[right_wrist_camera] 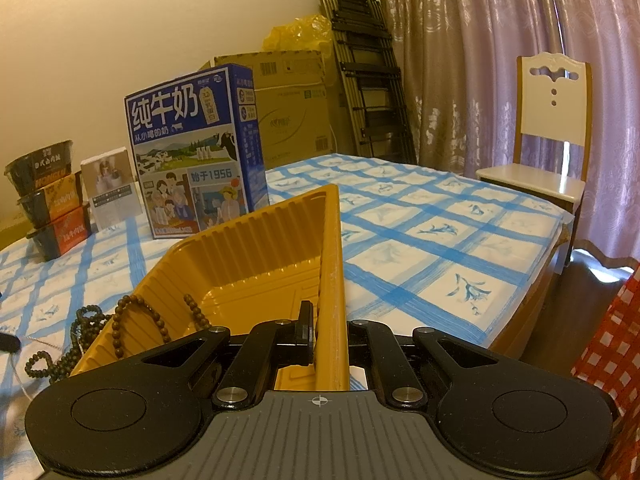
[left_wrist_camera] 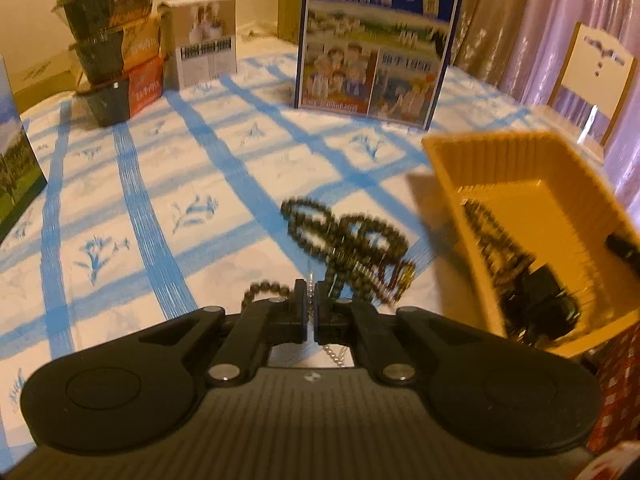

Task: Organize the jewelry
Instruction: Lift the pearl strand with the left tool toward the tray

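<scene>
Left gripper (left_wrist_camera: 311, 304) jaws pinching thin chain (left_wrist_camera: 310, 280), right gripper (right_wrist_camera: 329, 334) clamping yellow tray (right_wrist_camera: 256, 248) wall (beads (right_wrist_camera: 138, 320) draped inside)

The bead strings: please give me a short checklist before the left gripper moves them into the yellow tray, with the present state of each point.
1. Left gripper shut on something: ok, on a thin silver chain.
2. It holds the dark bead strings too: cannot tell.
3. Right gripper clamps the yellow tray wall: ok.
4. Tray has free floor: ok.
5. All beads inside: not ok, one string hangs over the rim.
6. Left view sharp: not ok, blurred.
</scene>
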Demonstrator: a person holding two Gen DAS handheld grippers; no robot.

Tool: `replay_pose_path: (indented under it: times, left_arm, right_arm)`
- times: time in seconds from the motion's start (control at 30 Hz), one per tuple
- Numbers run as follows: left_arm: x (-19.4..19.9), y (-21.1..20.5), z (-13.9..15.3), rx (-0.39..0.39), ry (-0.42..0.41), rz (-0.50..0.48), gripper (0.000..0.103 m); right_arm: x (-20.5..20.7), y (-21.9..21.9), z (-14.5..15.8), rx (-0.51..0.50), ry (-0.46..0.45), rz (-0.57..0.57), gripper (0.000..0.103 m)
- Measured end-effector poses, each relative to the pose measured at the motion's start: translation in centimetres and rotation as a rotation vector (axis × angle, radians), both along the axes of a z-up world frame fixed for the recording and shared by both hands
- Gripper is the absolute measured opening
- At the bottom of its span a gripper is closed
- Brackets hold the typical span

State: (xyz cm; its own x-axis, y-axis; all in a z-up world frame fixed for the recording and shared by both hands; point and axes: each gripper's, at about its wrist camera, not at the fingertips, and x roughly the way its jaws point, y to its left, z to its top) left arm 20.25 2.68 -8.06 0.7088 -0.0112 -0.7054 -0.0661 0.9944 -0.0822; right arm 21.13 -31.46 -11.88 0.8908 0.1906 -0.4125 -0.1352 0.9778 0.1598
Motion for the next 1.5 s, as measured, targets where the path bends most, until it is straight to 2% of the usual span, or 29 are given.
replay_pose_path:
  times: [0.3,0.5,0.77,0.93,1.07,1.23,1.3,1.37,1.5]
  left_arm:
    - [-1.6,0.8,7.5,-0.022,-0.165,-0.044,0.002]
    - [-1.9,0.6,11.5,-0.035,-0.236,-0.089,0.002]
    - [-1.8,-1.7,15.5,-0.045,-0.322,-0.187,0.002]
    - [-1.3,-4.2,17.2,-0.101,-0.364,-0.264,0.002]
    - [-0.2,-6.7,17.8,-0.162,-0.38,-0.325,0.002]
    - [1.7,-9.9,17.3,-0.252,-0.365,-0.38,0.002]
    - [2.4,-11.2,16.4,-0.31,-0.339,-0.401,0.002]
    - [3.1,-12.5,15.4,-0.32,-0.321,-0.407,0.002]
    - [4.6,-14.5,12.4,-0.351,-0.228,-0.426,0.002]
  right_arm:
    - [-0.1,-0.1,-0.2,0.006,0.003,-0.004,0.007]
    - [-0.2,-0.1,-0.2,0.006,0.003,-0.004,0.007]
    - [-0.1,-0.1,-0.2,0.006,0.003,-0.002,0.007]
    - [-0.1,0.1,-0.2,0.013,0.003,-0.004,0.007]
    - [0.0,0.5,0.0,0.012,0.001,-0.004,0.007]
    - [0.1,0.6,0.1,0.02,0.001,-0.005,0.007]
    - [0.2,0.6,0.2,0.022,0.0,-0.005,0.007]
    - [0.2,0.6,0.3,0.019,-0.002,-0.003,0.007]
    - [0.2,0.5,0.4,0.02,-0.007,0.001,0.007]
